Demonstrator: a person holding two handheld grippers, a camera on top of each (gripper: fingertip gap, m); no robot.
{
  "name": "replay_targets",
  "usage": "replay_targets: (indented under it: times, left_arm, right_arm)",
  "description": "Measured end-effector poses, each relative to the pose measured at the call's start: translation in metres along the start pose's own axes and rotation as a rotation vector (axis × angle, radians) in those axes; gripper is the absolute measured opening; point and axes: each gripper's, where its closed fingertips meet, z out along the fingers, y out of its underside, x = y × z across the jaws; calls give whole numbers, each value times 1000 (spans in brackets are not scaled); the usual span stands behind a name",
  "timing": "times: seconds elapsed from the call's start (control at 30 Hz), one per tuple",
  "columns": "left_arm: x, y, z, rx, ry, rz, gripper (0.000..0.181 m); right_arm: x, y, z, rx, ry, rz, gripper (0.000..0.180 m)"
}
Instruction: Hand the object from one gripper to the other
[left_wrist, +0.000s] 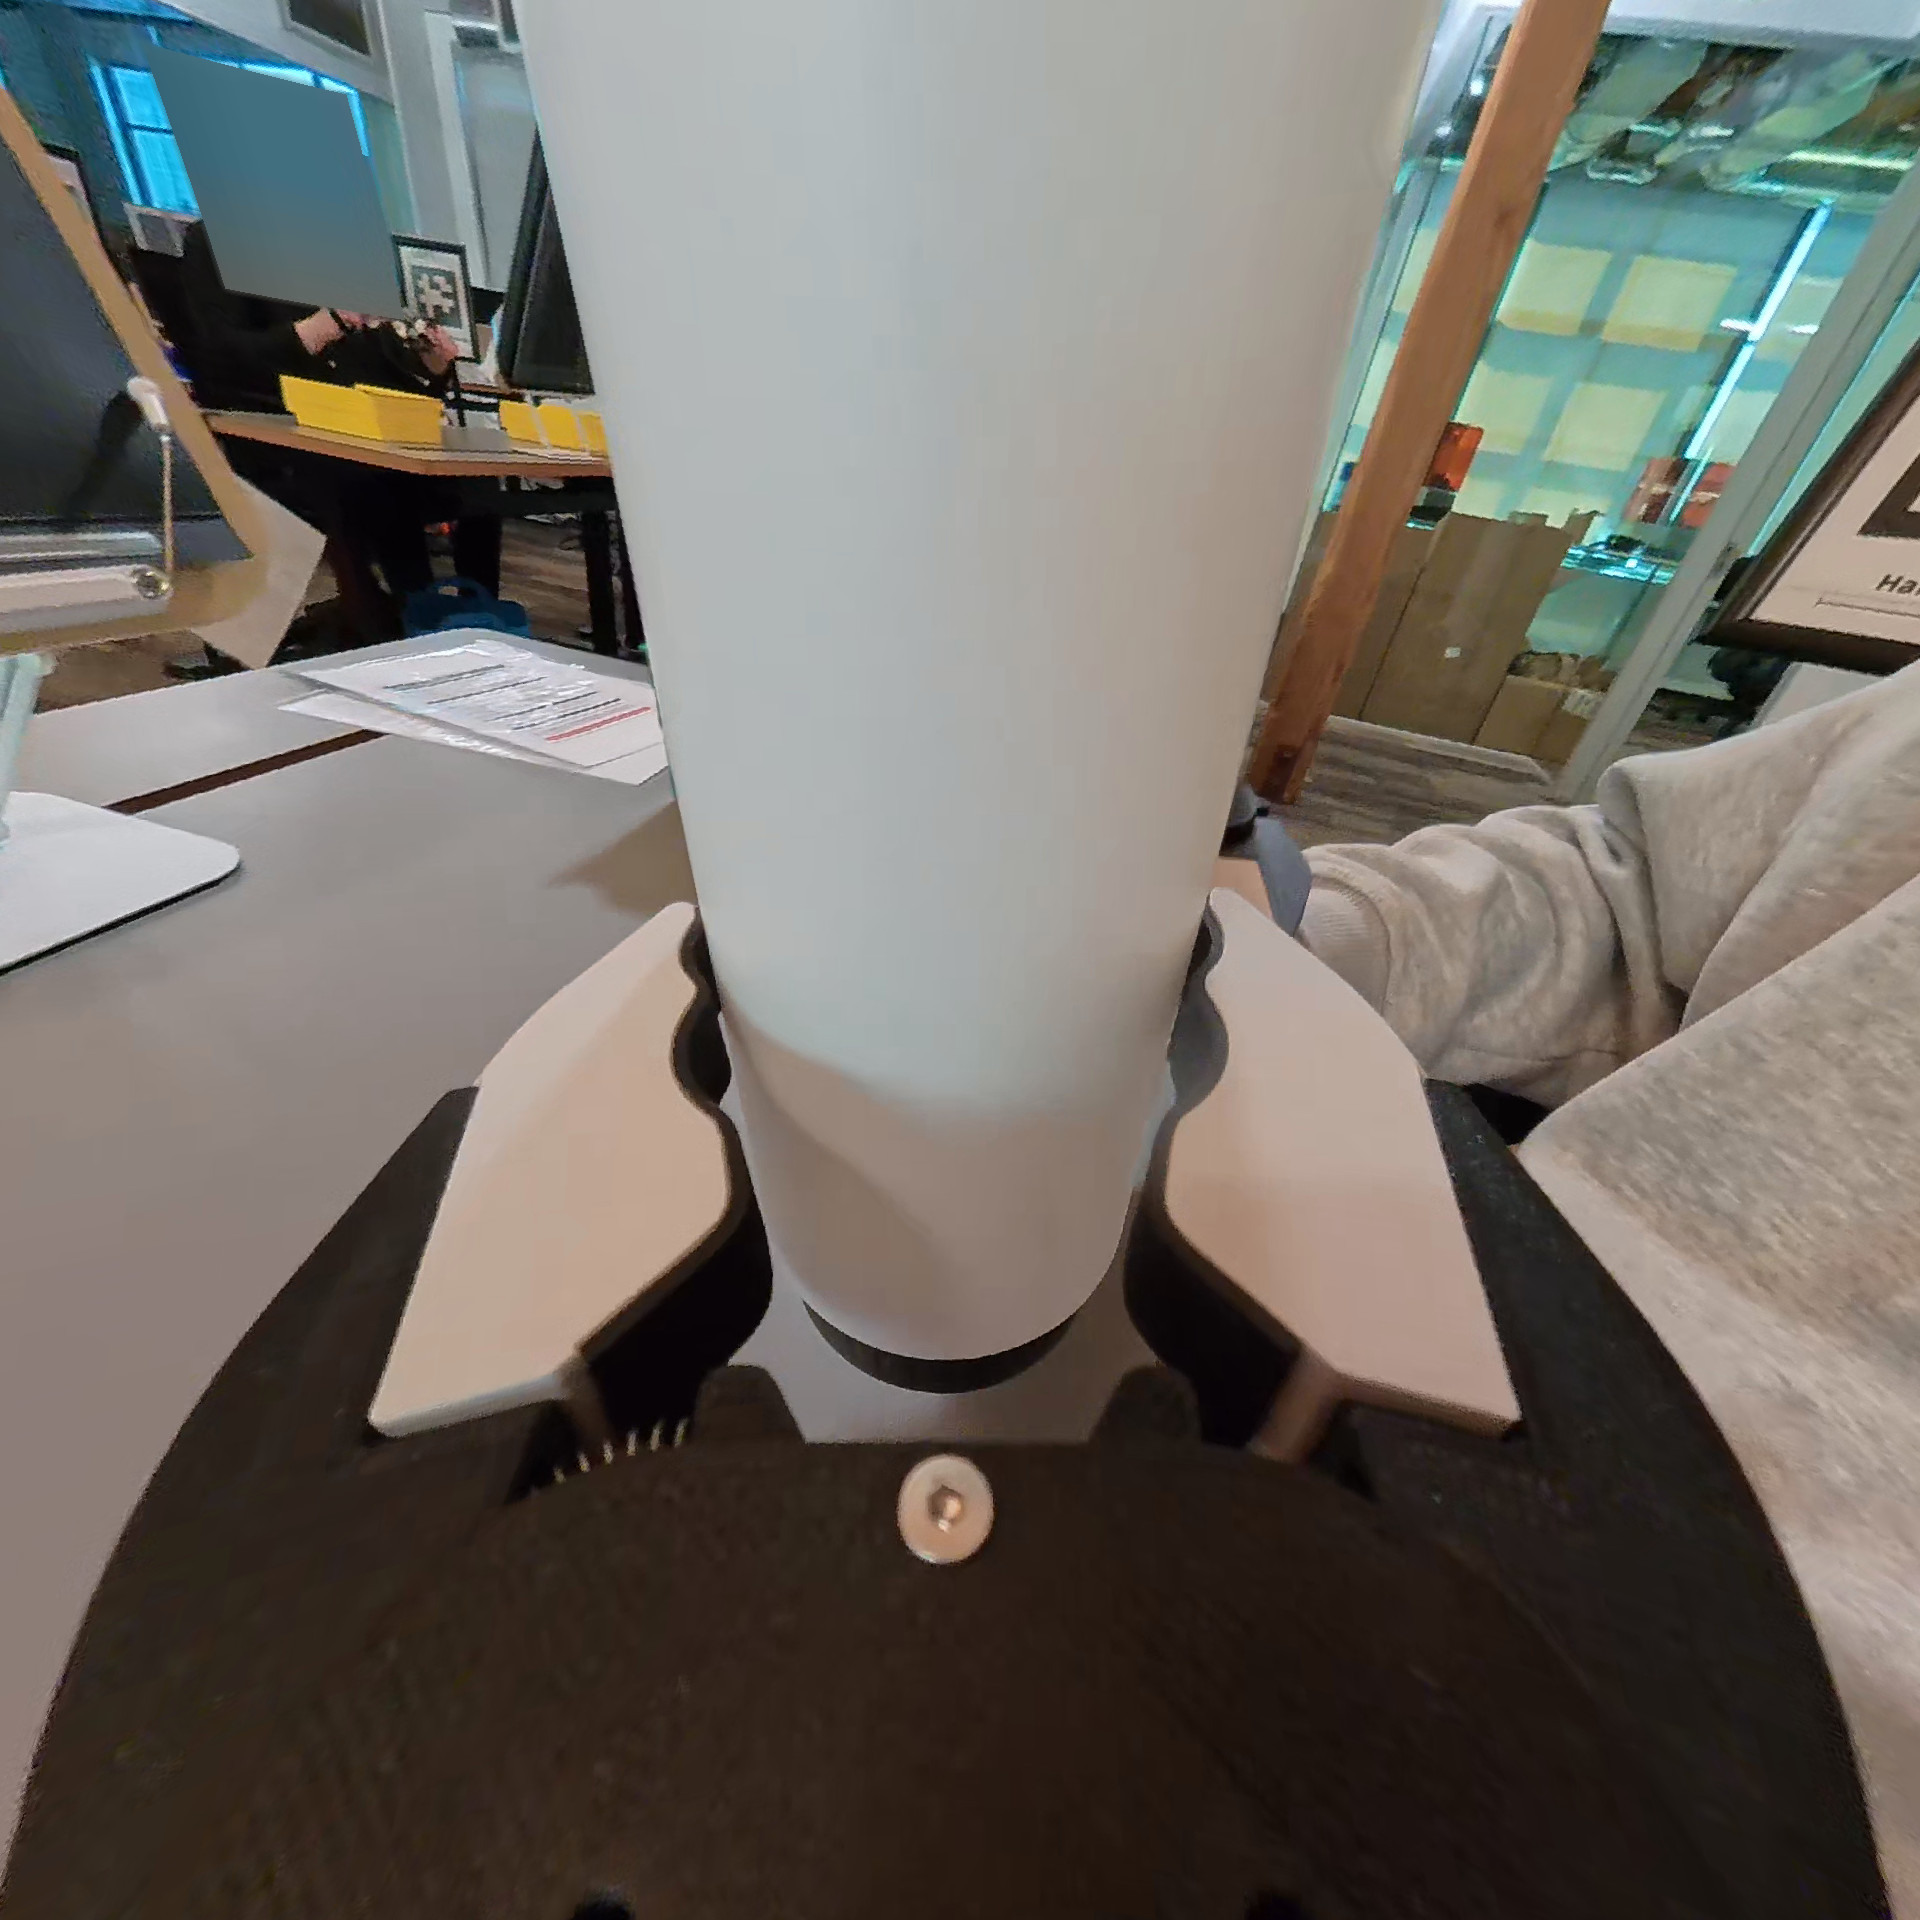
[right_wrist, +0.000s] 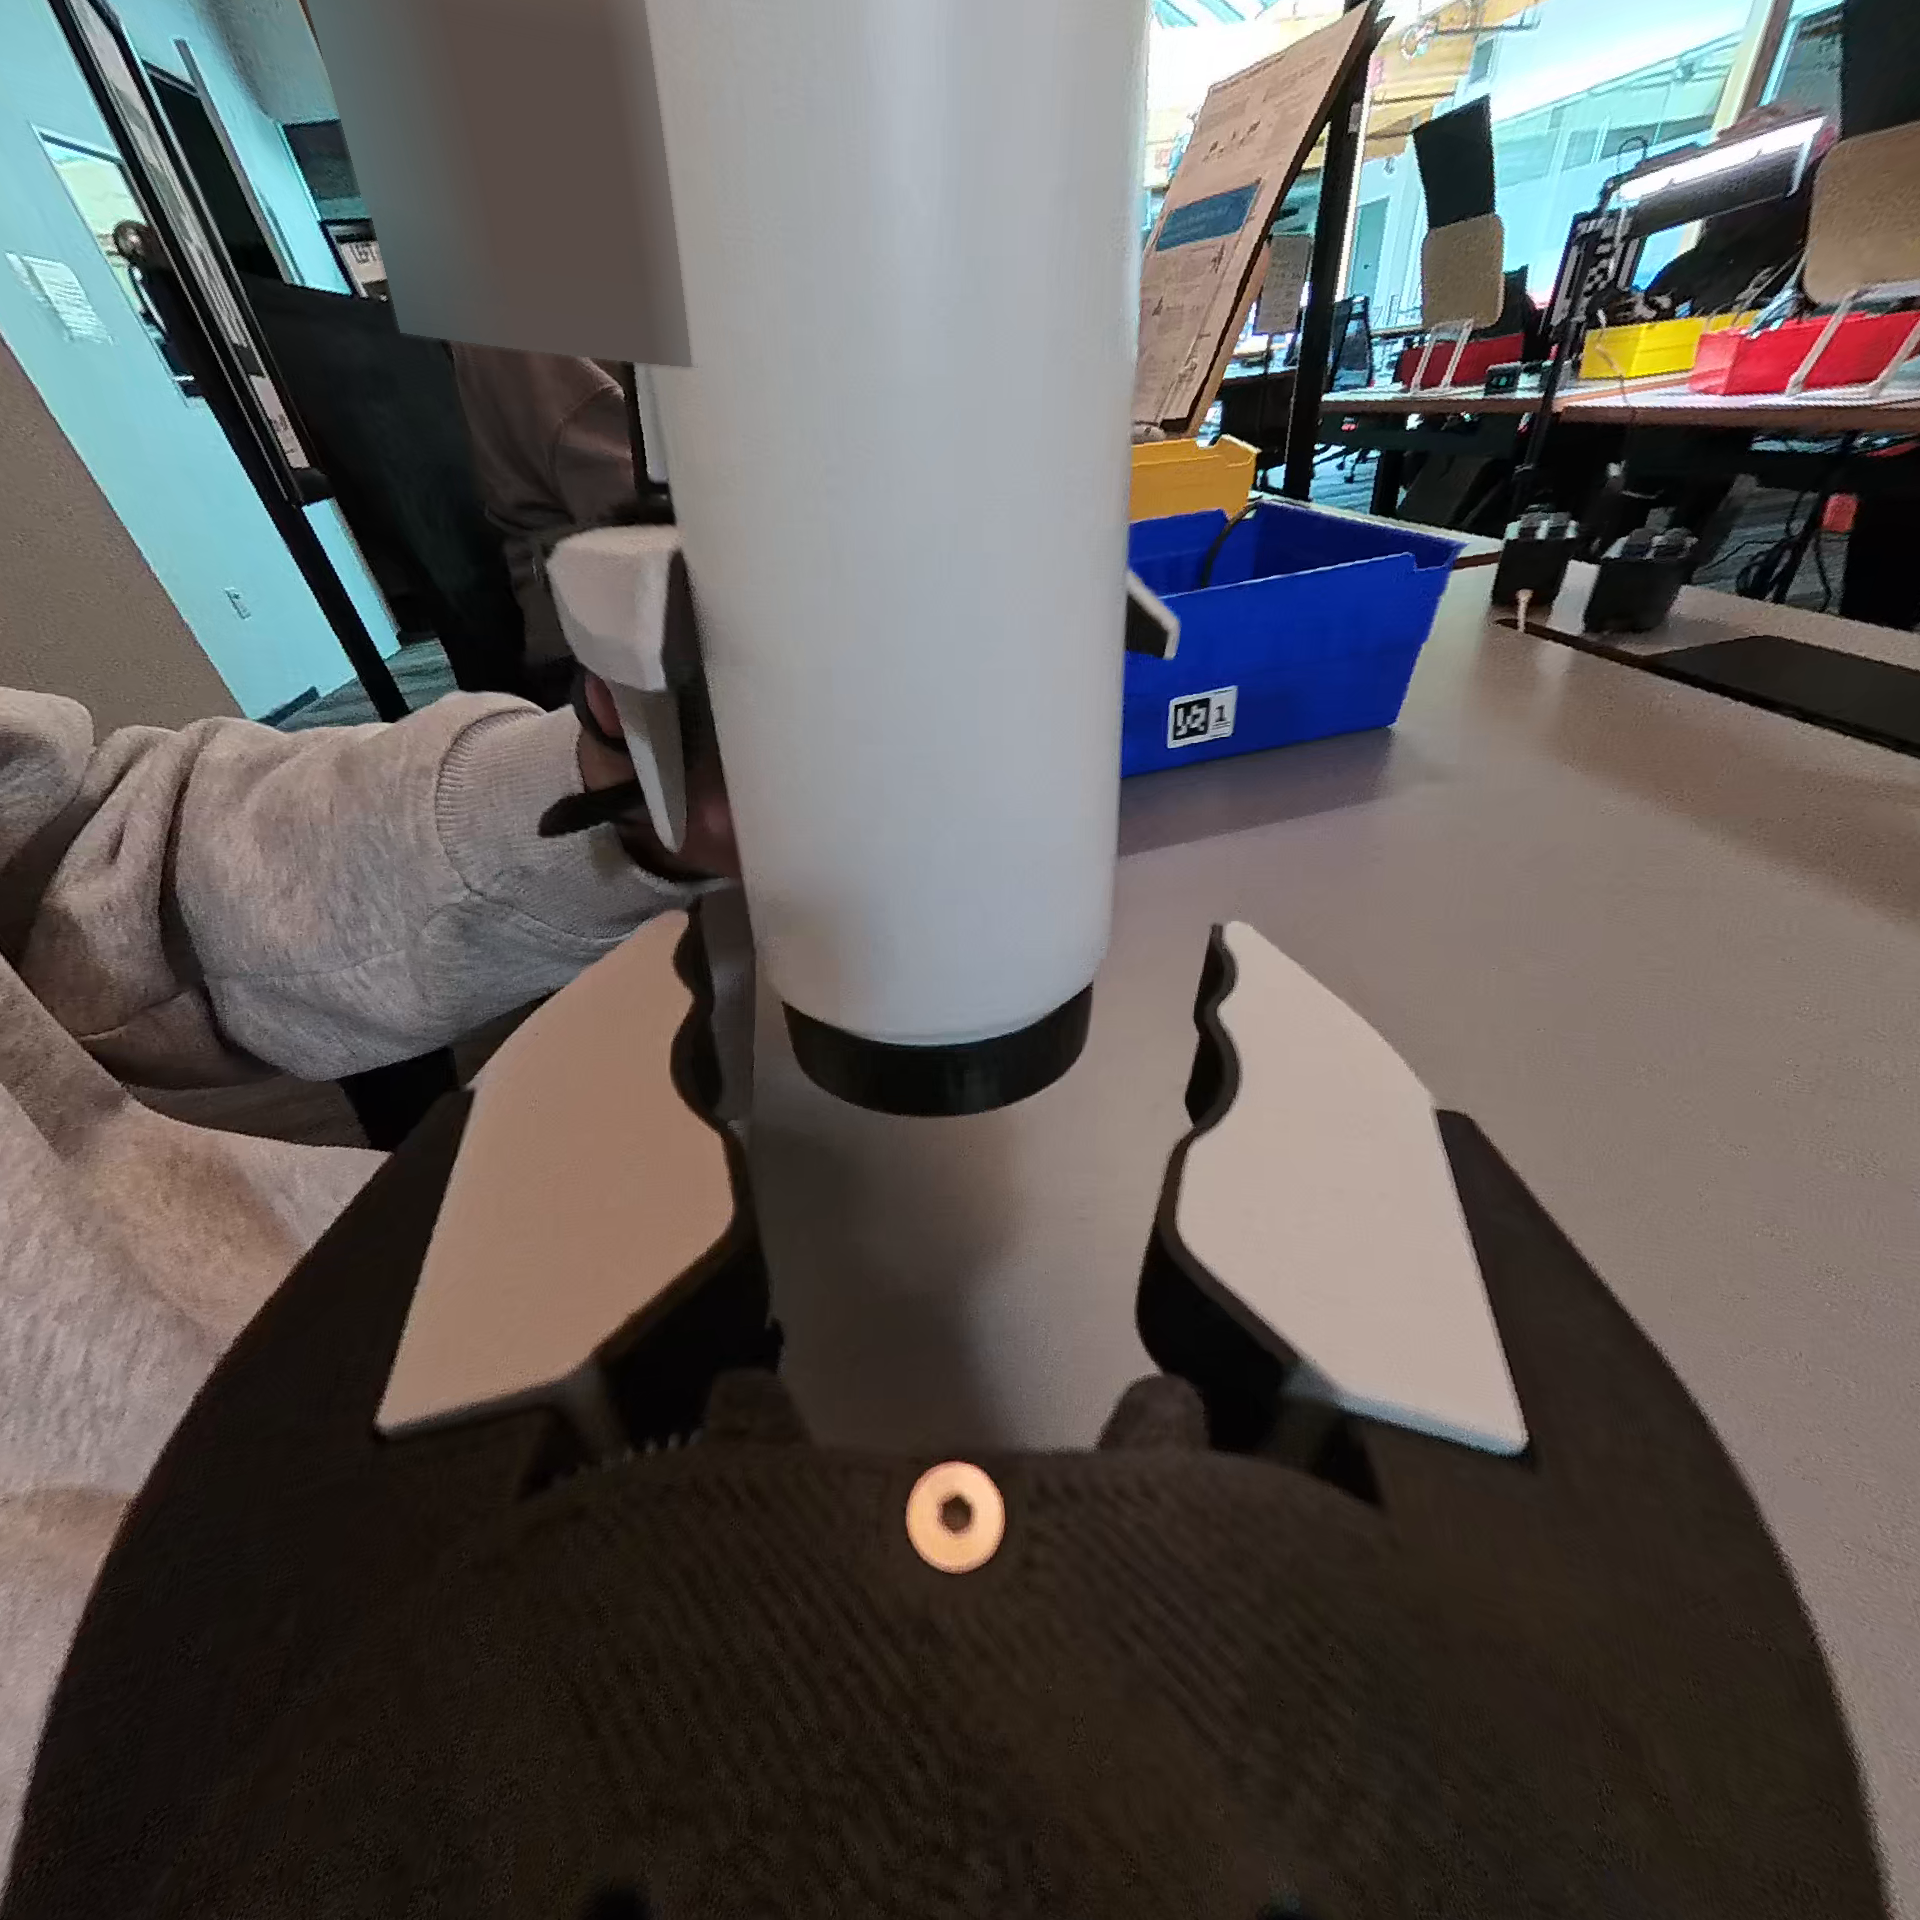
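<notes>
Two fingers of the left hand-held gripper (left_wrist: 951, 1049) clamp the upright white bottle (left_wrist: 956, 623) near its black base, keeping it above the counter (left_wrist: 312, 987) for transfer. In the right wrist view, the right hand-held gripper (right_wrist: 951, 1049) gapes wide, empty, with the bottle (right_wrist: 904, 571) at 12 o'clock, just beyond its fingertips, so it can slide in.

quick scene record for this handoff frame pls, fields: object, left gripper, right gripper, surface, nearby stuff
object: tall white bottle with a black base band, upright, held above the table
left gripper: left gripper shut on the bottle's lower part, fingers on both sides
right gripper: right gripper open, fingers apart just below the base, not gripping
surface: grey table
nearby stuff: blue bin behind the bottle, yellow bin behind it; printed sheet on the table in the left wrist view
handoff state: bottle with the left, not yet taken by the right
</notes>
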Motion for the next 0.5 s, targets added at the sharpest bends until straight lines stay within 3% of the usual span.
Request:
replay_targets:
  times: [0.5]
  left_arm:
    - [17, 6, 16, -26, 40, -9, 86]
  right_arm:
    - [-13, -11, 3, 55, -15, -31, 92]
